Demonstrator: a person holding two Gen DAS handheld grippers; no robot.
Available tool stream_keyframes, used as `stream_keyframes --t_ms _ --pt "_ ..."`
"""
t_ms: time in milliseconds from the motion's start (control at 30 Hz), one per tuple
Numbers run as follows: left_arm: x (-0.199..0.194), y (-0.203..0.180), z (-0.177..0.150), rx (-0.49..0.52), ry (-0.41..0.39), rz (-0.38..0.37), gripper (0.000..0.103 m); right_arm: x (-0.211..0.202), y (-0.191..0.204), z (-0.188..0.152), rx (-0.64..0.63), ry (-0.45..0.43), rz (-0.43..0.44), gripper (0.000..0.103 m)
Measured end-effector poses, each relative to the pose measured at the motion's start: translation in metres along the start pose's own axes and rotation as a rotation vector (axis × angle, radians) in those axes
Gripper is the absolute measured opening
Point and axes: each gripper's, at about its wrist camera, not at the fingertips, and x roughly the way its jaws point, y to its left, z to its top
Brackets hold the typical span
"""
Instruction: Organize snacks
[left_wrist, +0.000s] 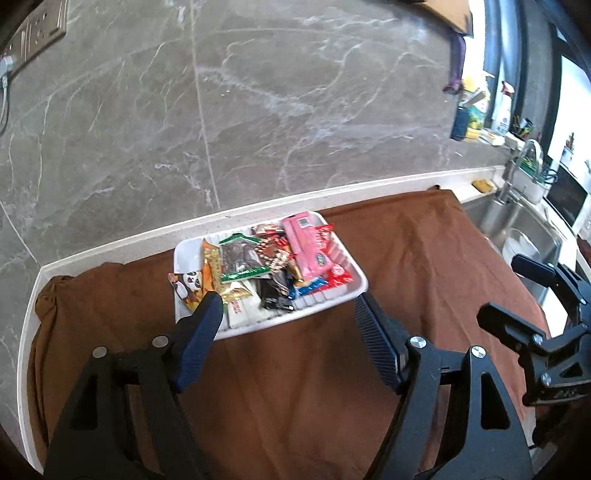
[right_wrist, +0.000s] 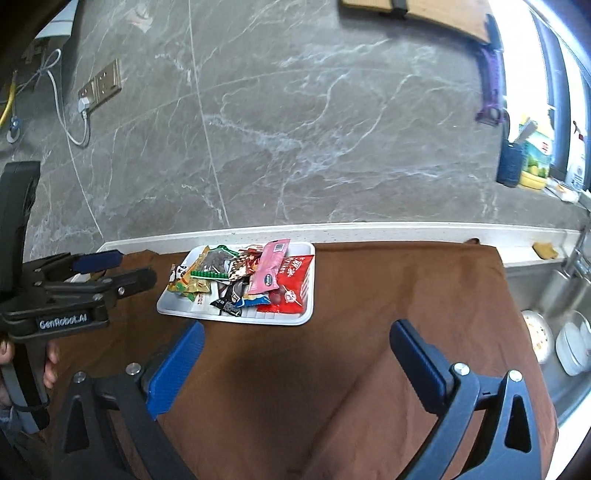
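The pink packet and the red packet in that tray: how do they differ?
The pink packet is narrow and lies on top of the pile; the red packet is wider and lies partly beneath it, at the tray's right end. Both are shiny sealed wrappers lying flat.

- a white tray (right_wrist: 236, 314) lies flat on a brown cloth, near the counter's back edge.
- snack packets (right_wrist: 243, 273) lie heaped in it: a pink one (right_wrist: 269, 266) on top, a red one (right_wrist: 291, 284) beneath.
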Motion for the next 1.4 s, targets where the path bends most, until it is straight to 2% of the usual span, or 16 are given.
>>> stream_keyframes --t_ms 300,733,1400 --pt "-0.046 -0.029 -0.013 0.028 -0.044 0.016 0.073 -0.041 -0.008 -0.015 0.034 -0.037 -0.004 0.102" --pt "-0.092 -0.039 -0.026 0.032 -0.09 0.022 0.073 -0.078 0.002 -0.02 0.022 -0.092 0.011 0.102" --pt "-0.108 -0.038 -0.027 0.041 -0.124 0.026 0.074 -0.094 0.007 -0.018 0.008 -0.134 0.013 0.103"
